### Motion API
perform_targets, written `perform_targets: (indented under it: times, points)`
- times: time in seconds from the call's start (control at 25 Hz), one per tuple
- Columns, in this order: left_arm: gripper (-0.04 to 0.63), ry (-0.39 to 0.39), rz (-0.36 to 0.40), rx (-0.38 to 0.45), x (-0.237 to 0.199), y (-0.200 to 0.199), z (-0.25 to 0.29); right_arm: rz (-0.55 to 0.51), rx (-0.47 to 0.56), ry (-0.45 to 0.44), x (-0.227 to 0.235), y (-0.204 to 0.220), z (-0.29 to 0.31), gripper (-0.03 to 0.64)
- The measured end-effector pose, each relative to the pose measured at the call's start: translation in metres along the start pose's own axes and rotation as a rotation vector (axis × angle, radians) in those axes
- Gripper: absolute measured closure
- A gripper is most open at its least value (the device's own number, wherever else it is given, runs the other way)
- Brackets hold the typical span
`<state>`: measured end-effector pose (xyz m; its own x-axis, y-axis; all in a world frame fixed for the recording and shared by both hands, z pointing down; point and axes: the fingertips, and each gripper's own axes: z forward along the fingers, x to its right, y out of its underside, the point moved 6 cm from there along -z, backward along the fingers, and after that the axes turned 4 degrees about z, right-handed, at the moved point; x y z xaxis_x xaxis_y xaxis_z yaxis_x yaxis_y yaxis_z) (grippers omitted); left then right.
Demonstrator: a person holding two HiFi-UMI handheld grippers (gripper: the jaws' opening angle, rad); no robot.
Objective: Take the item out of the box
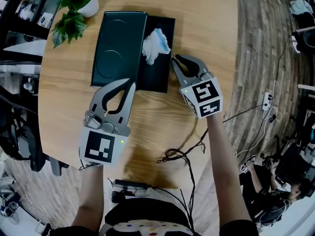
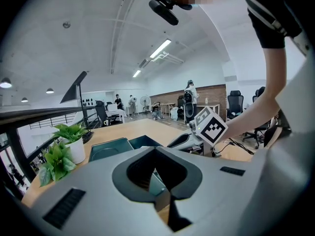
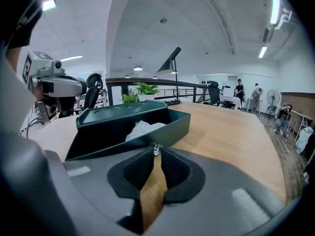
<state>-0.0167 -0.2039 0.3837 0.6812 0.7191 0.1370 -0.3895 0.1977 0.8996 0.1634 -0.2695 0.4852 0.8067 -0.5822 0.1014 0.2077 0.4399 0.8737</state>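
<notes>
A dark green box lies open on a round wooden tabletop, just above the middle of the head view. Its lid lies alongside, touching its left edge. The item, a crumpled white bundle, sits inside the box in its upper half, leaning toward the right wall.

The right gripper reaches in from the lower right, its tips at the box's right edge just below the item. In the right gripper view its jaws stand slightly apart, a narrow wedge of tabletop showing between them. A small glinting speck sits at the tips, too small to identify. The item rests beyond them, behind the near wall of the box.

The left gripper hangs at the lower left corner of the box with its jaws pressed together on nothing, as the left gripper view confirms.

A potted plant stands at the upper left of the tabletop, and black cables trail off its lower edge.
</notes>
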Motion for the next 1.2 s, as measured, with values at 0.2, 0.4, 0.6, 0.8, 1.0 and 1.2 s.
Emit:
perform_targets:
  times: [0.2, 0.4, 0.6, 0.8, 1.0, 1.2]
  points:
    - [0.567, 0.029, 0.029, -0.033, 0.002, -0.013, 0.017, 0.013, 0.013, 0.016, -0.002, -0.002, -0.003, 0.558]
    - [0.492, 0.067, 0.096, -0.077, 0.005, -0.022, 0.037, 0.009, 0.064, 0.039, -0.001, -0.011, -0.015, 0.607]
    - [0.457, 0.082, 0.177, -0.138, 0.003, -0.023, 0.058, 0.022, 0.095, 0.061, 0.000, -0.016, -0.033, 0.609]
    - [0.448, 0.096, 0.230, -0.211, 0.000, -0.022, 0.078, 0.032, 0.112, 0.079, -0.001, -0.017, -0.056, 0.609]
    - [0.445, 0.092, 0.349, -0.321, 0.003, -0.014, 0.100, 0.046, 0.138, 0.089, 0.000, -0.019, -0.078, 0.609]
    - [0.442, 0.111, 0.488, -0.410, 0.010, -0.011, 0.121, 0.048, 0.157, 0.085, -0.003, -0.019, -0.095, 0.609]
